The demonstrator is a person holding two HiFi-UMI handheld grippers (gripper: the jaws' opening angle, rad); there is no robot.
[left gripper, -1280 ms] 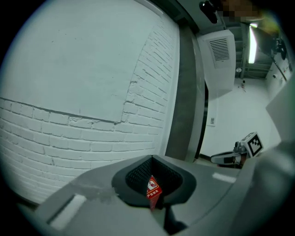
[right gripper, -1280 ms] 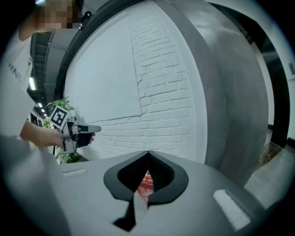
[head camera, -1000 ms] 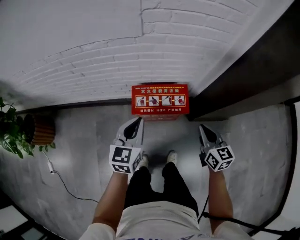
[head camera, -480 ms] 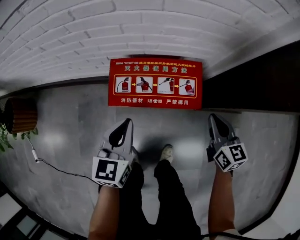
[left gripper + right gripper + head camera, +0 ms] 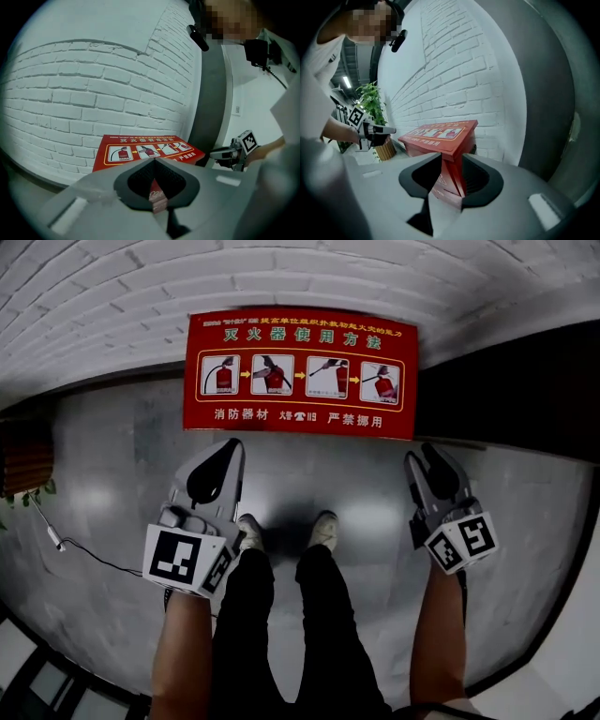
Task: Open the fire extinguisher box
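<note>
The red fire extinguisher box (image 5: 300,376) stands on the floor against the white brick wall, its sloped lid down and printed with pictograms. It also shows in the left gripper view (image 5: 145,150) and the right gripper view (image 5: 440,133). My left gripper (image 5: 230,448) hovers just short of the box's front left, jaws together and holding nothing (image 5: 154,161). My right gripper (image 5: 424,457) hangs off the box's right front corner. Its jaws are opening, and the box corner shows through the gap (image 5: 452,157) without touching the pads.
A dark panel (image 5: 525,399) runs along the wall right of the box. A wicker pot with a plant (image 5: 23,460) stands at the left, and a cable (image 5: 84,554) trails over the grey floor. The person's feet (image 5: 248,531) are just behind the grippers.
The head view has closed in on the box, which now looks much larger. Both grippers have come nearer to its front. The right jaws have parted.
</note>
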